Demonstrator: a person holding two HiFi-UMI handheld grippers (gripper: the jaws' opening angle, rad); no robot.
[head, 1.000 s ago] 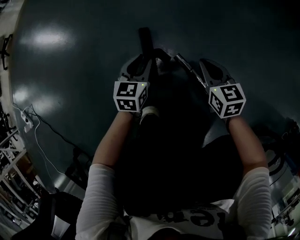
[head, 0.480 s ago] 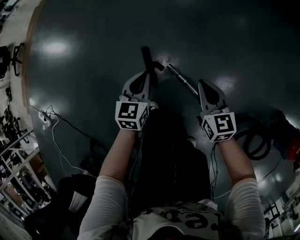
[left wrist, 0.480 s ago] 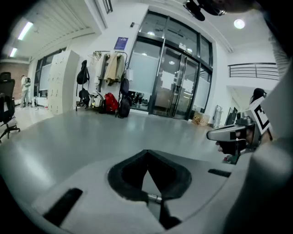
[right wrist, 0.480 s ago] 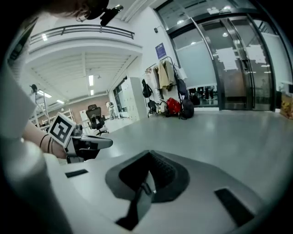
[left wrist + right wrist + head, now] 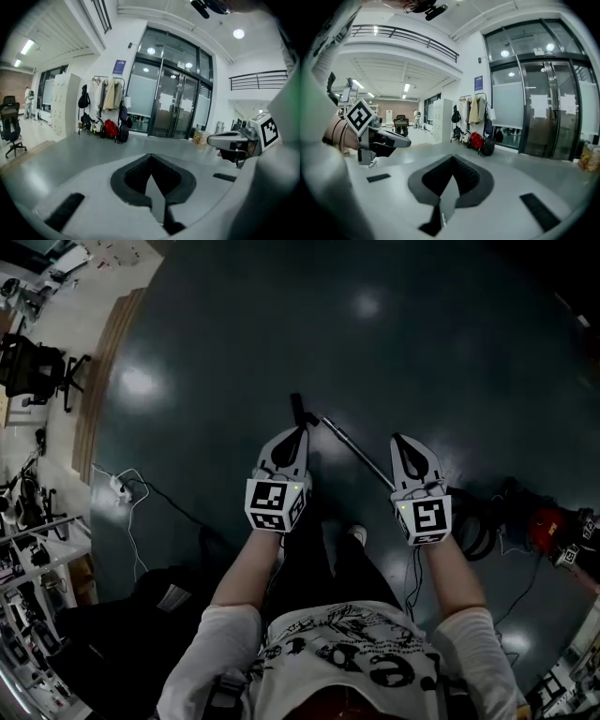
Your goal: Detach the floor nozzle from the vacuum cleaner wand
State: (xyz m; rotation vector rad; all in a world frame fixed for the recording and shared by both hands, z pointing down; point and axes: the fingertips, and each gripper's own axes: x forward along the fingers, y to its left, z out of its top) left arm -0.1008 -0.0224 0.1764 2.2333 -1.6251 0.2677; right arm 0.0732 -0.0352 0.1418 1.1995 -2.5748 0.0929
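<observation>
Far below on the dark floor lies the black floor nozzle [image 5: 297, 412]. The silver wand [image 5: 358, 453] runs from beside it down to the right; I cannot tell whether the two are joined. Both grippers are held high above them at chest height. My left gripper [image 5: 299, 433] is shut and holds nothing; its closed jaws [image 5: 151, 160] point across the hall. My right gripper [image 5: 397, 441] is shut and empty too, jaws [image 5: 452, 161] meeting at the tips. Each gripper view shows the other gripper beside it: the right gripper [image 5: 233, 139] and the left gripper [image 5: 385, 138].
A coiled black hose [image 5: 475, 521] and red vacuum body [image 5: 549, 525] lie at the right. A power strip with its cable [image 5: 119, 487], shelving [image 5: 26, 554] and an office chair [image 5: 34, 366] stand at the left. Glass doors [image 5: 172, 103] and a coat rack [image 5: 106, 108] lie ahead.
Both grippers have risen together, well away from the floor. The nozzle and wand stay on the floor and look smaller and farther below.
</observation>
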